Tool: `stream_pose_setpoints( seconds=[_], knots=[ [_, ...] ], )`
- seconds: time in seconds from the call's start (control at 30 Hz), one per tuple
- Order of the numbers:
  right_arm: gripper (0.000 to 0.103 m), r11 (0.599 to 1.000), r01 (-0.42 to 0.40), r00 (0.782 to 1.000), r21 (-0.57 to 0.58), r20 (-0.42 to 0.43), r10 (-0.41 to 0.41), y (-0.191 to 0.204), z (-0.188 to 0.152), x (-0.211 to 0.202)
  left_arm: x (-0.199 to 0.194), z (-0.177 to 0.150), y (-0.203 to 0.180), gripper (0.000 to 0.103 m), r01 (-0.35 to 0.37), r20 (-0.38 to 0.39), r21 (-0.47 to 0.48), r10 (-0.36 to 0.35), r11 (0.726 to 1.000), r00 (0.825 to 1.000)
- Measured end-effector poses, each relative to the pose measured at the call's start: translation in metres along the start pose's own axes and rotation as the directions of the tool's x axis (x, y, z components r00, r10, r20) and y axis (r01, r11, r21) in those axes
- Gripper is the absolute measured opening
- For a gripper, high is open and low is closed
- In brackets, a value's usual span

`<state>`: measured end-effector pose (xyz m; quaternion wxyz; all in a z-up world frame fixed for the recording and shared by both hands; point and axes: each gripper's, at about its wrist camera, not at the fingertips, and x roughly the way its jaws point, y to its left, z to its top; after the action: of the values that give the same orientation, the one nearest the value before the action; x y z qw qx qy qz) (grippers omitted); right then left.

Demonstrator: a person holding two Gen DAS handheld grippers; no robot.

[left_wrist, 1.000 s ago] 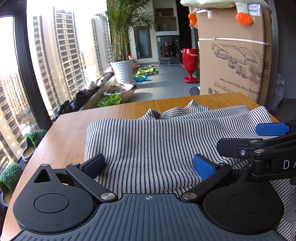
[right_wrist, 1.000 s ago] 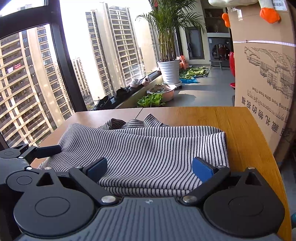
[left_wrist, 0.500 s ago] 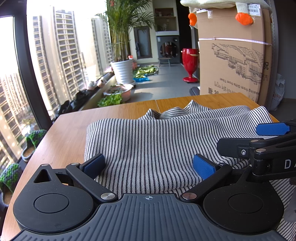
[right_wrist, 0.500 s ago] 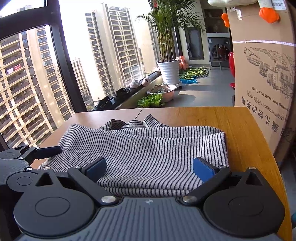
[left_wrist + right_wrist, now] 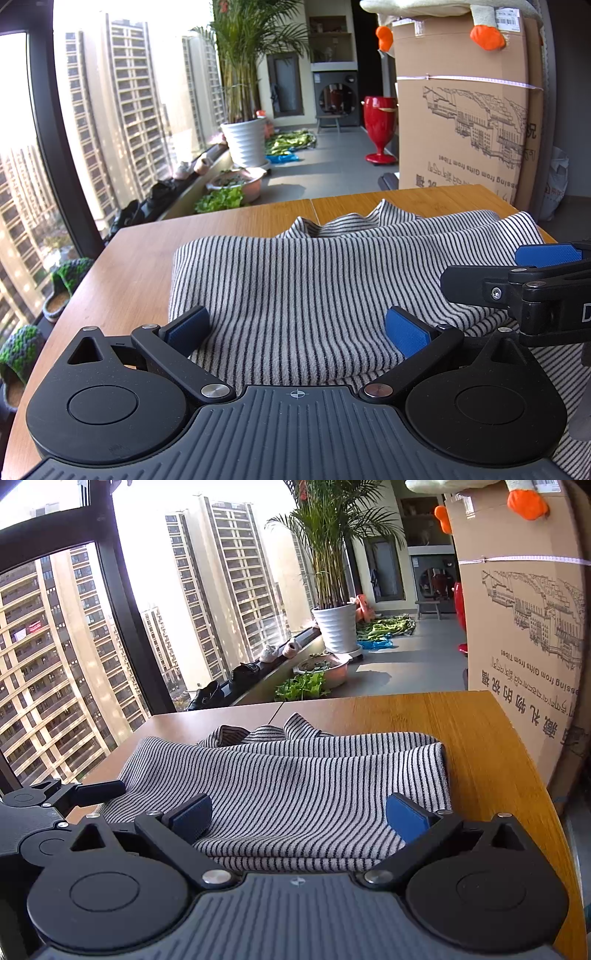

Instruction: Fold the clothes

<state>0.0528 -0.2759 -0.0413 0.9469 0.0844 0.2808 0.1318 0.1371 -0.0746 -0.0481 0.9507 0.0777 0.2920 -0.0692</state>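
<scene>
A grey garment with thin black stripes (image 5: 314,280) lies folded in layers on the wooden table (image 5: 140,251), its collar bunched at the far edge. My left gripper (image 5: 295,328) stands open over the near left part of the cloth, blue pads wide apart, nothing between them. In the right wrist view the same striped garment (image 5: 295,775) fills the middle, and my right gripper (image 5: 299,814) is open above its near folded edge. The right gripper's fingers (image 5: 546,254) also reach in from the right of the left wrist view, over the cloth.
A tall cardboard box (image 5: 524,627) stands close against the table's right side. The table's right edge (image 5: 554,812) runs just past the garment. A large window (image 5: 44,147) lies to the left. A potted palm (image 5: 245,136) and red stool (image 5: 380,125) stand beyond the table.
</scene>
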Motion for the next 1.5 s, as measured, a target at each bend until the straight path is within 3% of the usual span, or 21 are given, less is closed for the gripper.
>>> stream_pose_setpoints(
  seconds=[0.83, 1.5],
  knots=[
    [0.103, 1.000, -0.006, 1.000, 0.018, 0.004, 0.006, -0.002, -0.001, -0.002, 0.000, 0.000, 0.000, 0.103, 0.000, 0.000, 0.000, 0.000, 1.000, 1.000],
    [0.103, 0.999, -0.022, 1.000, 0.036, 0.019, 0.022, 0.026, -0.011, -0.007, 0.000, 0.000, 0.000, 0.103, 0.000, 0.000, 0.000, 0.000, 1.000, 1.000]
  ],
)
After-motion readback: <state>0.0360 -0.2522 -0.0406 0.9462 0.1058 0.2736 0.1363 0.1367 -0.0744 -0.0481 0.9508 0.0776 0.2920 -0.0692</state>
